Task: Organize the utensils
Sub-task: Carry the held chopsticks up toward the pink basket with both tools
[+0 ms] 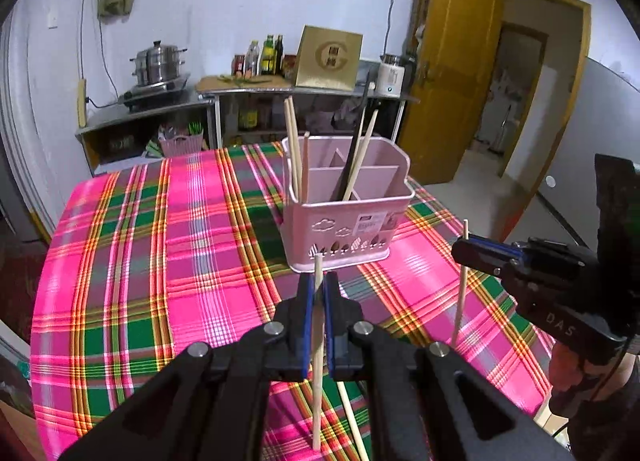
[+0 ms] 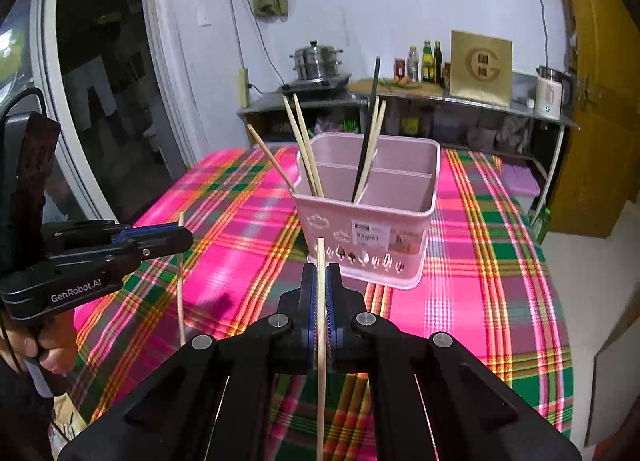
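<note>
Left tongs [image 1: 319,293] clamped on a pale chopstick [image 1: 318,361], held upright just in front of the pink caddy [image 1: 348,229], tip poking above the blue pads [image 1: 307,313]. Another pale stick [image 1: 352,421] lying slanted on the plaid counter [image 1: 160,261] below the tongs, nearer than the caddy.

Right tongs [image 2: 321,289] likewise clamped on a second chopstick [image 2: 321,341], upright, top end level with the caddy's [image 2: 368,237] front wall. From the left wrist view, right tongs [image 1: 464,251] seen to the right of the caddy, gripping their stick [image 1: 460,289] near its upper end; from the right wrist view, left tongs [image 2: 182,239] seen to the left of the caddy with their stick [image 2: 181,281] hanging down toward the cloth. Neither held stick touching the caddy.

Caddy standing on the counter [image 2: 500,261], divided into compartments. In the left compartment, three pale sticks [image 2: 306,149] leaning left, one tilted far out over the rim. In the middle, against the divider, a black chopstick [image 2: 366,149] with two pale ones [image 2: 372,153] beside it, leaning right. Right compartments showing no sticks.

Beyond the caddy, a steel shelf [image 1: 160,117] along the wall with a steamer pot [image 1: 160,61], bottles [image 1: 268,55] and a gold box [image 1: 328,59]. Yellow door [image 1: 448,81] right of the caddy.
</note>
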Available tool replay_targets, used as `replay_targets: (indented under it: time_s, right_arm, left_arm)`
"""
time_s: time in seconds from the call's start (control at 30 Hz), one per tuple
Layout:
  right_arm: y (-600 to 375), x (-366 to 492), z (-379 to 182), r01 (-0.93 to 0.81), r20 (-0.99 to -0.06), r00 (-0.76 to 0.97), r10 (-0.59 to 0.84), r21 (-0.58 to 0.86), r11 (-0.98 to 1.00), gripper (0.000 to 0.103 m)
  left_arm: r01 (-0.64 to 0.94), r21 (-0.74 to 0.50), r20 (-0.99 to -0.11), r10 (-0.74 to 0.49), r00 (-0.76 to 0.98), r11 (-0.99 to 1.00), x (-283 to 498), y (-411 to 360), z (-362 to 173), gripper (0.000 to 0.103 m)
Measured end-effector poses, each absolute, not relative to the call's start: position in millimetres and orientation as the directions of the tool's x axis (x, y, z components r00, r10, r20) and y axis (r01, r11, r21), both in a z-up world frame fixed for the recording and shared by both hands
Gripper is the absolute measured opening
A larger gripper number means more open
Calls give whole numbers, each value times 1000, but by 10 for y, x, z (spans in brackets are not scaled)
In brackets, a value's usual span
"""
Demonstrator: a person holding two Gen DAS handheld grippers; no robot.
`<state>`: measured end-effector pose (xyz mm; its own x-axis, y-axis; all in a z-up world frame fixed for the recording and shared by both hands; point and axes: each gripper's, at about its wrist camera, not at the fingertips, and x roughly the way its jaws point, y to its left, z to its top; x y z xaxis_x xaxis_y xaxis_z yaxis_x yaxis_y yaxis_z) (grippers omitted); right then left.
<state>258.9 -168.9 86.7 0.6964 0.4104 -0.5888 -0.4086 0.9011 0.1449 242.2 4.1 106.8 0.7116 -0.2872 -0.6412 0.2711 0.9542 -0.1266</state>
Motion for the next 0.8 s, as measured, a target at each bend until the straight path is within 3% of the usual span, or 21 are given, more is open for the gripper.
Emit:
replay_targets:
  time_s: [0.8]
  right_arm:
    - [-1846,1855,1029,-439,-577,716,393,66,896,4]
  left_arm:
    - [302,-102,-610,-299,734,948,1693,76,1214,6]
